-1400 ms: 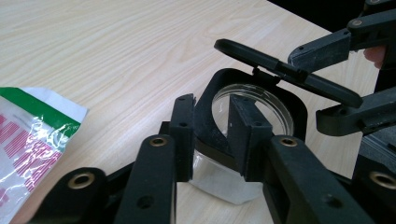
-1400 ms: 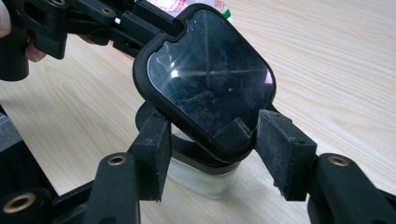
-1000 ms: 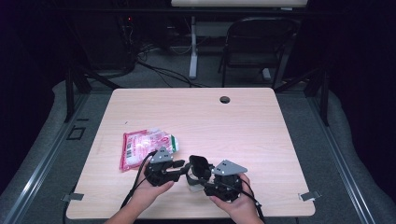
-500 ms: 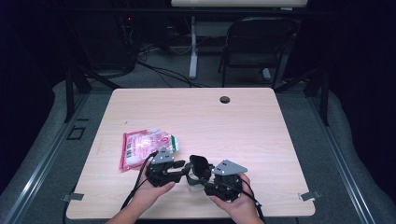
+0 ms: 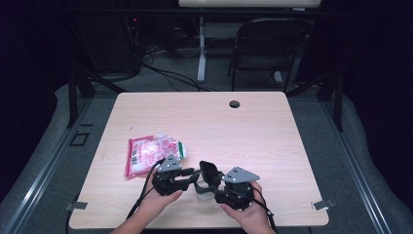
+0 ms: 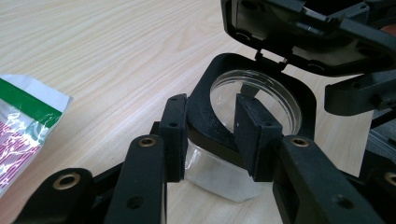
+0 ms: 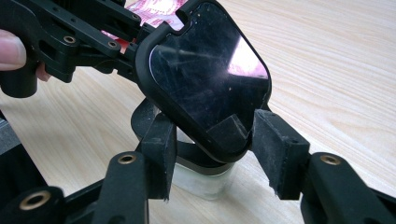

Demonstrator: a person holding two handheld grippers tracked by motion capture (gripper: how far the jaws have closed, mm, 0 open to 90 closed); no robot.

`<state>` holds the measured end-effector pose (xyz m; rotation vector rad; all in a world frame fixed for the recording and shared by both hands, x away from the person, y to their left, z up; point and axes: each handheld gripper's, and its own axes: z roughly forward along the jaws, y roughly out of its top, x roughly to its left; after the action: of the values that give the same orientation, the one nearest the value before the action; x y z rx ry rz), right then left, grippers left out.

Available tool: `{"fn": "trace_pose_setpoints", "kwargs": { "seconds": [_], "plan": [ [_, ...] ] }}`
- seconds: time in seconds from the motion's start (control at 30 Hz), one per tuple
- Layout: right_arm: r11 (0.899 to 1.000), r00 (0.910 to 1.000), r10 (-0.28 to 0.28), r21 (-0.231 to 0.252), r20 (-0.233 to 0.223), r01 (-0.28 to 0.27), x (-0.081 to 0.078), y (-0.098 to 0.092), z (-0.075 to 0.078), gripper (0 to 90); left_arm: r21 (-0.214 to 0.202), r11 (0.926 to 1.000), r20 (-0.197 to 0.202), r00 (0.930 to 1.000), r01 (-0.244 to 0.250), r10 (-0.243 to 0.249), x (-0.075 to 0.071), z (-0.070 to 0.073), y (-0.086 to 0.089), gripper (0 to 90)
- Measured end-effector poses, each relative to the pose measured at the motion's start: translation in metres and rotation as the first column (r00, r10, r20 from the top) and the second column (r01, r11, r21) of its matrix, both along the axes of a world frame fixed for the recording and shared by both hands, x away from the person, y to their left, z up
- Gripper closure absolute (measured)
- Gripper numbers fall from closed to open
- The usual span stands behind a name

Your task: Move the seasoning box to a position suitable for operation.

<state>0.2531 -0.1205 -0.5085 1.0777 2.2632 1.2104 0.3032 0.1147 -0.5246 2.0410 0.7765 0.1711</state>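
Observation:
A small clear container with a black collar and a hinged black lid stands near the table's front edge. My left gripper comes in from the left and is shut on the container, a pad pressed on each side. The lid is swung up. My right gripper reaches in from the right with the lid's free edge between its pads. Its jaws have just been closing, and a thin gap still shows at the right pad. In the high view the two grippers meet nose to nose.
A pink and white snack bag with a green strip lies left of the hands, also visible in the left gripper view. The wooden table has a cable hole at the back. A folding chair stands behind it.

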Motion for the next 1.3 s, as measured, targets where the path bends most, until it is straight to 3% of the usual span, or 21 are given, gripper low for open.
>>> {"fn": "trace_pose_setpoints", "kwargs": {
  "seconds": [0.7,1.07,1.3],
  "plan": [
    [0.999,0.9994,-0.029,0.04,0.019,0.028,-0.003,-0.014,0.004,69.3,-0.004,1.0,-0.004,1.0,0.006,-0.006,0.001,0.0,0.001,65.6],
    [0.994,0.9982,-0.058,0.092,-0.016,0.059,-0.002,-0.031,0.004,76.4,-0.003,1.0,-0.001,1.0,0.006,-0.006,0.001,-0.001,0.001,65.8],
    [0.994,0.9978,-0.061,0.092,-0.025,0.064,-0.002,-0.031,0.004,77.2,-0.003,1.0,-0.001,1.0,0.004,-0.004,0.001,0.0,0.001,65.8]
  ]
}}
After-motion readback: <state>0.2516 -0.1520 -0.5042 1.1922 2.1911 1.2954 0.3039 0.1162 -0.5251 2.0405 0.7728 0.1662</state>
